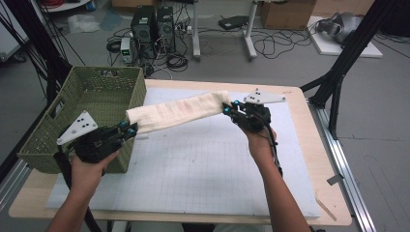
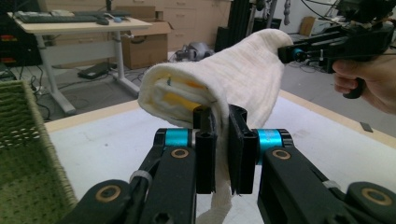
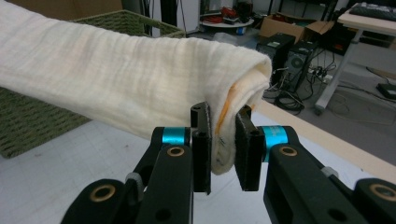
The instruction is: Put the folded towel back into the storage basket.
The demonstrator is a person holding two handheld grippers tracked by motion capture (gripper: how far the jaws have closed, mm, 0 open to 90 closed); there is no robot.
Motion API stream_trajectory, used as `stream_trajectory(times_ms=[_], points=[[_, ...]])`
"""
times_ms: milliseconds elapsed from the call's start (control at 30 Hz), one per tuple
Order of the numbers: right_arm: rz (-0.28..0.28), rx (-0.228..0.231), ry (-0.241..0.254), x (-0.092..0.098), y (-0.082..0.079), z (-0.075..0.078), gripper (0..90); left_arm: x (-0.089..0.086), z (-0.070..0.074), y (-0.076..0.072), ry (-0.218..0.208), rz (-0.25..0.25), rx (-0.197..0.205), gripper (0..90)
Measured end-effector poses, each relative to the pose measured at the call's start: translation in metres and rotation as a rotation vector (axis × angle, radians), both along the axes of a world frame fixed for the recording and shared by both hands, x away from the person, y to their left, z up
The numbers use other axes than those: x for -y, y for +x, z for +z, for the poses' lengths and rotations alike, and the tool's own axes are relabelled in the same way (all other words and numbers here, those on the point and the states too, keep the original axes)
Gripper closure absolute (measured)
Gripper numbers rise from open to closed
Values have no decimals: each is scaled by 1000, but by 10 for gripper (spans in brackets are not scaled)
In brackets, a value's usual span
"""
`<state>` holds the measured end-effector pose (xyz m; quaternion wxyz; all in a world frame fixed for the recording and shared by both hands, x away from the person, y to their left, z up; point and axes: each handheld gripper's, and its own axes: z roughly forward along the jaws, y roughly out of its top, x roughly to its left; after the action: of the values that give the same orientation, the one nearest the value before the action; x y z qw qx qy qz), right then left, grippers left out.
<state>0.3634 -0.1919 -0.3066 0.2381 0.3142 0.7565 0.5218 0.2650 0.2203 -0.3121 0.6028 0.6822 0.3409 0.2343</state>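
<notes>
High view: both tongs (image 1: 129,128) (image 1: 228,108) clamp the folded towel (image 1: 179,111).

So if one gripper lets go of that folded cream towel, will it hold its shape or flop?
Likely flop: the towel sags slightly between the left gripper and the right gripper, so it looks soft rather than stiff. It seems light, since pinches on the ends alone carry it. The folded layers visible at the ends may slip apart.

A green woven basket (image 1: 104,99) sits on the left part of the wooden table (image 1: 309,145), beside a white gridded mat (image 1: 203,169). Beyond the table, two black computer towers (image 1: 153,26) stand on the floor among tangled cables (image 1: 275,43).
</notes>
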Motion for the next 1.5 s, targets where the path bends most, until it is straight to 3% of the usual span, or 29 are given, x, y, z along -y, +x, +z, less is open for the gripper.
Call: stream_trajectory(times_ms=[633,967,1167,1500], points=[[107,38,-40,-94,42,33,796,-55,7,-27,19,118,36,825],[145,30,-50,-138,63,39,796,-79,5,-36,24,176,38,825],[177,27,-85,-172,75,38,796,-95,3,-42,33,218,34,825],[217,26,-95,-217,86,39,796,-117,-2,-49,46,282,34,824]])
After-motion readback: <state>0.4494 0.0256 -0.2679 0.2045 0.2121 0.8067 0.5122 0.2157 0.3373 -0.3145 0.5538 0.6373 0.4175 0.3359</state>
